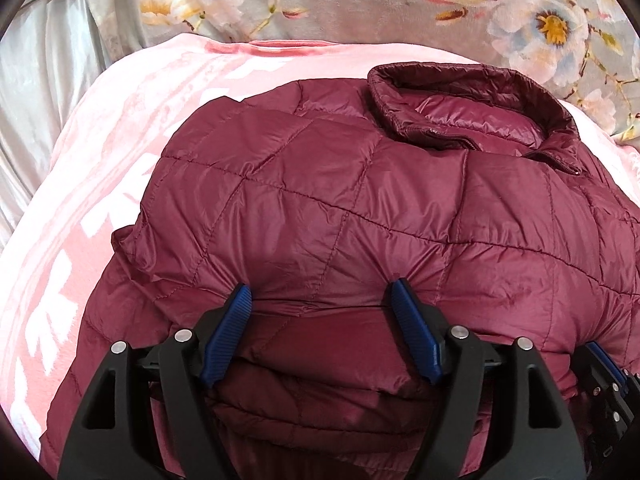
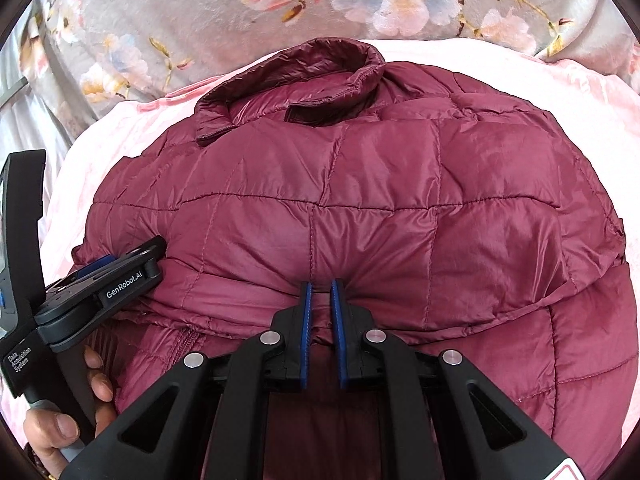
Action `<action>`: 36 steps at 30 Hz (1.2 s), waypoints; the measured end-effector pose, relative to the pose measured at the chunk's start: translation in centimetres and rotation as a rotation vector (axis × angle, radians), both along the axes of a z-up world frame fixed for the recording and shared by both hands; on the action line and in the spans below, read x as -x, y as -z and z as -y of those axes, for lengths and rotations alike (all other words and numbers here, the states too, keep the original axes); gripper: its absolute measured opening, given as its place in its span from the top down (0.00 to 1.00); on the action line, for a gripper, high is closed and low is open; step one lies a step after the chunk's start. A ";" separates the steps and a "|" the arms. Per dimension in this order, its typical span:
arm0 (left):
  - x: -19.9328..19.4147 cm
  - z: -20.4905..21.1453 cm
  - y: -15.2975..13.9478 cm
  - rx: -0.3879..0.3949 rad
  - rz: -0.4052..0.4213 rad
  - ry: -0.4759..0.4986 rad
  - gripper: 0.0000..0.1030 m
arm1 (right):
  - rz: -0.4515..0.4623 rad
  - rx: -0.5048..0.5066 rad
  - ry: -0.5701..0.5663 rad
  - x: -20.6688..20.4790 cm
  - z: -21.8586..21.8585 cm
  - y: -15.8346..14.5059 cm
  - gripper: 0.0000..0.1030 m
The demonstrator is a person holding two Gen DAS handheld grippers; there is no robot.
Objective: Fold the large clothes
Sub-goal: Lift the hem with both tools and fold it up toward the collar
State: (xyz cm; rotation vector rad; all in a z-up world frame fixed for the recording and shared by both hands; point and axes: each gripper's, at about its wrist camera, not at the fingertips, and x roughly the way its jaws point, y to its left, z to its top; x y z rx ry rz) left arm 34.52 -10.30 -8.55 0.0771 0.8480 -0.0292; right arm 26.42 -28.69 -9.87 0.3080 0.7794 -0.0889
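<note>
A maroon quilted puffer jacket (image 1: 360, 184) lies on a pink blanket (image 1: 100, 168), collar (image 1: 472, 120) at the far end. Its near part is folded up over the body. My left gripper (image 1: 322, 300) is open, its blue pads (image 1: 236, 332) spread wide at the folded edge, touching the fabric without pinching it. In the right wrist view the jacket (image 2: 380, 184) fills the frame. My right gripper (image 2: 320, 296) is nearly closed, pinching the folded edge of the jacket between its pads (image 2: 306, 320). The left gripper (image 2: 120, 272) shows at the left there, held by a hand (image 2: 80, 412).
A grey floral bedcover (image 1: 360, 4) lies beyond the pink blanket, also in the right wrist view (image 2: 200, 8). White cloth (image 1: 36, 80) hangs at the far left. Pink blanket (image 2: 592, 92) surrounds the jacket.
</note>
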 end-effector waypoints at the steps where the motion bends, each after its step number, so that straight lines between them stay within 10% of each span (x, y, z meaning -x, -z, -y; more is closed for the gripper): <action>1: 0.0 0.0 0.0 -0.001 0.000 0.000 0.31 | 0.000 -0.002 0.000 0.0 0.1 0.0 0.90; 6: 0.0 -0.1 0.0 0.022 -0.001 0.004 0.30 | 0.011 -0.044 -0.002 0.1 0.6 -0.3 0.90; 15: -1.6 -3.4 -6.4 0.301 0.034 0.067 0.27 | 0.132 -0.252 0.032 -0.9 4.7 -6.4 0.71; 26: -11.5 -0.6 -3.6 0.543 -0.237 -0.002 0.35 | 0.077 -0.651 0.161 -10.5 9.0 -4.8 0.60; 30: -12.1 0.7 -2.3 0.504 -0.274 0.035 0.82 | 0.088 -0.547 0.138 -10.9 8.4 -5.1 0.90; 36: -11.6 1.4 -0.7 0.378 -0.246 0.075 0.87 | 0.028 -0.259 0.109 -10.6 7.0 -5.0 0.90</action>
